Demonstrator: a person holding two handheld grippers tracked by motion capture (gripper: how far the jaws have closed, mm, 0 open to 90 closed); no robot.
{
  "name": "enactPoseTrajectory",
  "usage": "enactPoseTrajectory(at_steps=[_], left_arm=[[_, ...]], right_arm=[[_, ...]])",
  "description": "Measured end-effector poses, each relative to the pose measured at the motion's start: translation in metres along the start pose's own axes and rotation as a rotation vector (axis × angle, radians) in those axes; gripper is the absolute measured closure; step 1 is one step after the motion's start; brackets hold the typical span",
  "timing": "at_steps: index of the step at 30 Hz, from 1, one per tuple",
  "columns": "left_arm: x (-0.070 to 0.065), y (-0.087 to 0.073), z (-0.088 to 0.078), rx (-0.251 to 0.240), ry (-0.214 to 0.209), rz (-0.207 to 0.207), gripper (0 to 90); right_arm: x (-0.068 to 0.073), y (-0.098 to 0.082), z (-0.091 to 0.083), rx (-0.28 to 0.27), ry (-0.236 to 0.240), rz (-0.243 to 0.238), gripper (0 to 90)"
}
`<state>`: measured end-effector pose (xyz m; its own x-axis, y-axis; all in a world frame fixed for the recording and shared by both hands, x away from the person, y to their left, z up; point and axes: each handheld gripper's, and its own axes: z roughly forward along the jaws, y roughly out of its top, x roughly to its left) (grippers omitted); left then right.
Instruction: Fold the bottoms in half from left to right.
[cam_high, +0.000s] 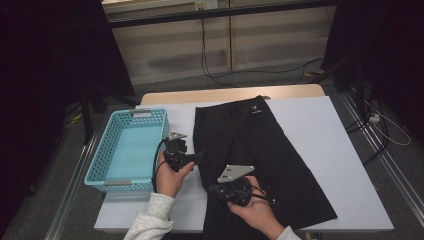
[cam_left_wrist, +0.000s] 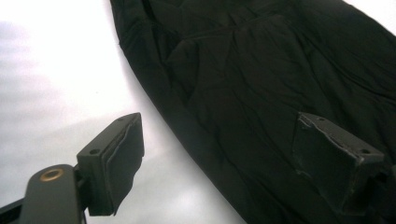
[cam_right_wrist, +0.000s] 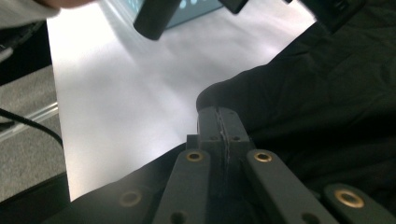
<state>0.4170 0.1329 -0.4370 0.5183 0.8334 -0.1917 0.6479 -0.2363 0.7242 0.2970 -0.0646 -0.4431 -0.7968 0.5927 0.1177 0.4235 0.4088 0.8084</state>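
A black garment (cam_high: 260, 145) with a small white logo near its far end lies flat down the middle of the white table (cam_high: 325, 135). My right gripper (cam_high: 212, 190) is at the garment's near left edge. In the right gripper view its jaws (cam_right_wrist: 219, 123) are pressed together with a fold of the black fabric (cam_right_wrist: 327, 84) pinched at their tips. My left gripper (cam_high: 200, 156) hovers at the garment's left edge, a little farther up. In the left gripper view it stands open (cam_left_wrist: 219, 135), one jaw over the white tabletop and the other over the dark cloth (cam_left_wrist: 261, 70), with nothing between them.
A light blue plastic basket (cam_high: 135, 114) stands on the table's left side, close beside my left hand. Its corner (cam_right_wrist: 196, 11) shows at the top of the right gripper view. Cables trail on the floor behind and to the right of the table.
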Motion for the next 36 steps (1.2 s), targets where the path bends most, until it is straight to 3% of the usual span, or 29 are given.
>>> enactPoseTrajectory(at_steps=[8, 16, 20, 22, 26, 30, 33, 36], left_arm=[[0.009, -0.001, 0.012, 0.041, 0.037, -0.063, 21.4], [0.012, -0.009, 0.018, 0.051, -0.002, -0.116, 26.8], [0.01, -0.005, 0.023, 0.055, -0.01, -0.138, 35.4], [0.011, -0.002, 0.026, 0.046, -0.027, -0.182, 40.3], [0.013, 0.004, 0.033, 0.057, -0.037, -0.212, 49.4], [0.011, 0.012, 0.042, 0.072, -0.01, -0.199, 62.2], [0.01, 0.019, 0.048, 0.091, -0.021, -0.198, 69.3], [0.015, 0.026, 0.05, 0.067, -0.013, -0.204, 74.7]], right_arm=[[-0.005, 0.002, -0.011, -0.035, -0.02, 0.011, 89.7], [-0.008, 0.003, -0.025, -0.07, -0.041, 0.017, 89.6], [-0.006, 0.004, -0.027, -0.077, -0.037, 0.013, 89.6], [-0.005, 0.005, -0.027, -0.077, -0.034, 0.007, 89.6], [-0.003, 0.005, -0.027, -0.08, -0.031, 0.004, 89.6], [-0.004, 0.004, -0.027, -0.08, -0.033, 0.007, 89.6], [-0.004, 0.004, -0.026, -0.078, -0.032, 0.0, 89.6], [-0.003, 0.003, -0.024, -0.07, -0.026, -0.004, 89.6]])
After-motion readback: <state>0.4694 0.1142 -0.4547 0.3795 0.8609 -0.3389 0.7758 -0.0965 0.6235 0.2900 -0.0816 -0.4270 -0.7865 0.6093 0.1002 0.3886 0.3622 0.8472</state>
